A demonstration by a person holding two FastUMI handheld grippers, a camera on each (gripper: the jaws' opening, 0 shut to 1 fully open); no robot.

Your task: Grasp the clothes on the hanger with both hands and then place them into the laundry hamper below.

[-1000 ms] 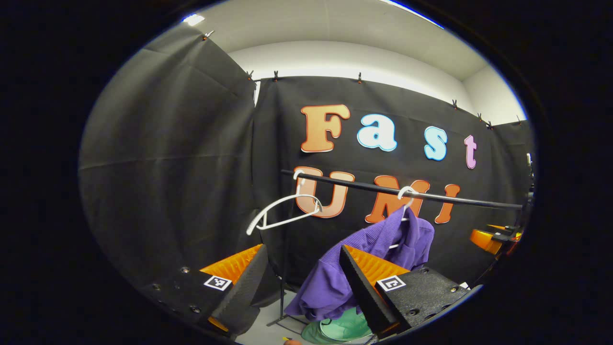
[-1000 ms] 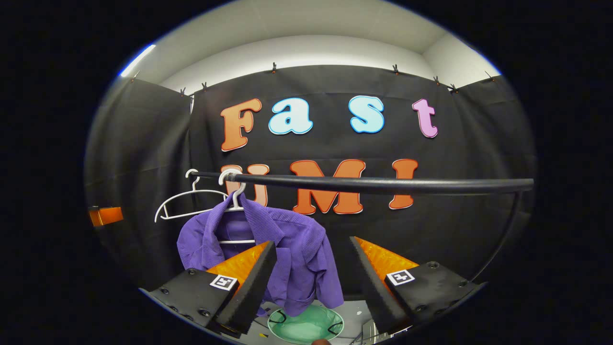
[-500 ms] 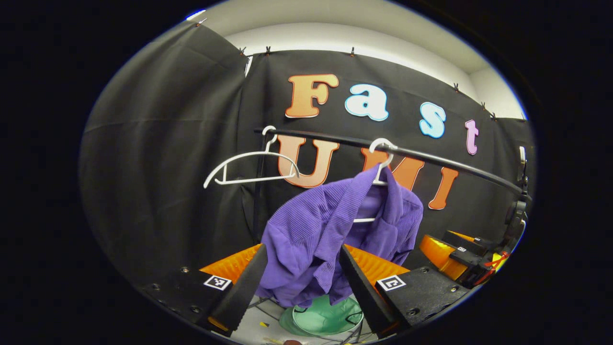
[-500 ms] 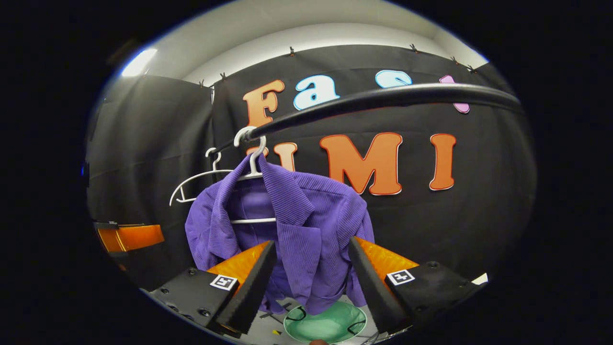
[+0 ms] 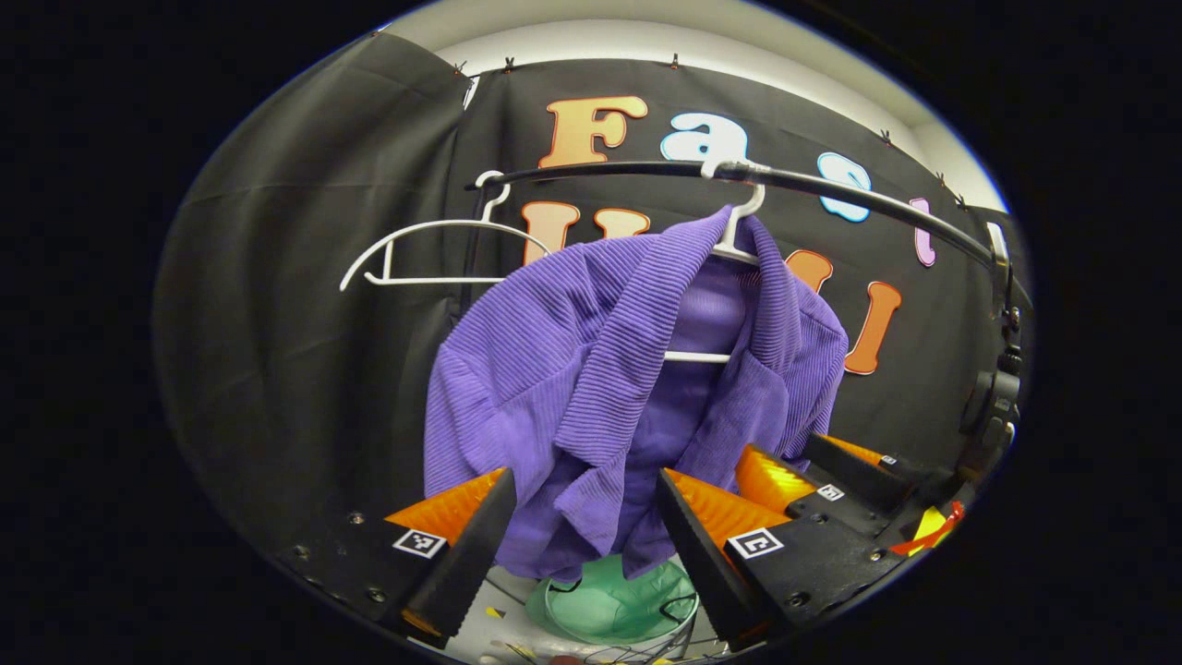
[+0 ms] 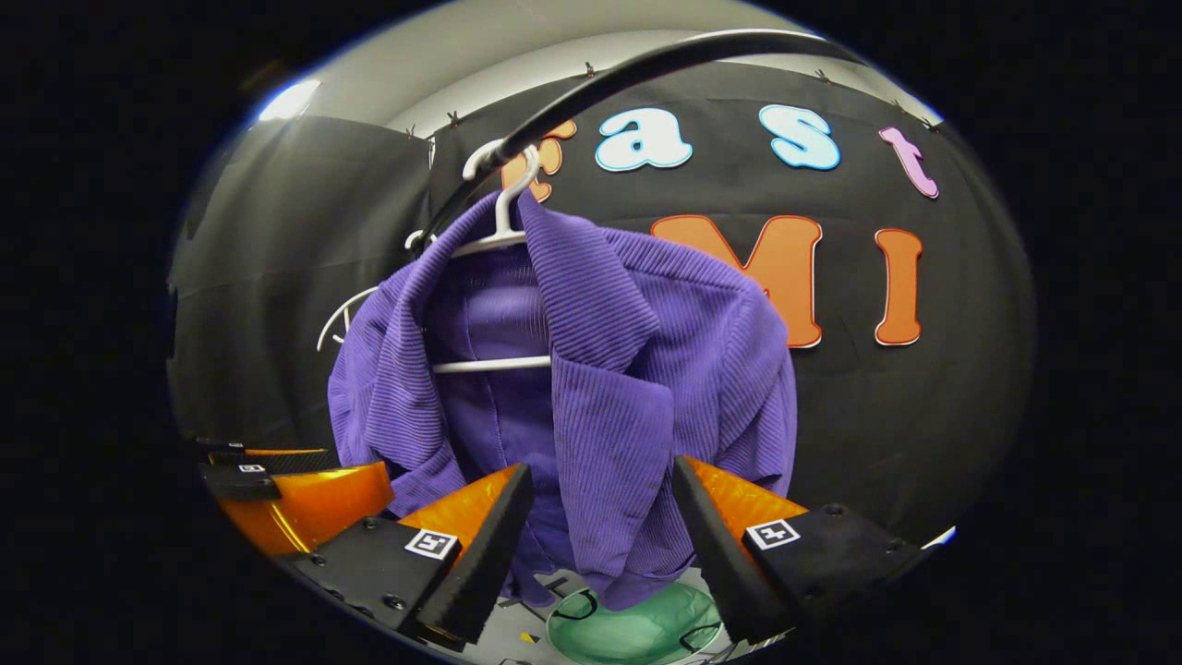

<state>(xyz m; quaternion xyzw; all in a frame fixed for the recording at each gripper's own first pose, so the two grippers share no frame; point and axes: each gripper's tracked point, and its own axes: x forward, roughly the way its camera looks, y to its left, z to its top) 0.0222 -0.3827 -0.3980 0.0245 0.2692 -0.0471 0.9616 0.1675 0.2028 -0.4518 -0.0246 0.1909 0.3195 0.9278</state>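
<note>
Purple shirt (image 5: 591, 369) on white hanger (image 5: 729, 249), both hand-held grippers (image 5: 577, 545) (image 6: 600, 545) apart, green hamper (image 6: 637, 628) below

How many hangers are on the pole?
2: one white hanger holds the purple shirt; the empty hanger hangs beside it on the rail. More could be hidden.

Left gripper (image 5: 577, 531): fingers spread wide, jaws parted, nothing between pads, pointing forward and slightly upward. Right gripper (image 6: 600, 526): same pose, fingers spread, jaws parted, no contact at either finger. In left gripper view, right gripper (image 5: 813, 480) lies low at right, just beside left gripper's right finger. In right gripper view, left gripper (image 6: 295, 489) lies low at left.
</note>
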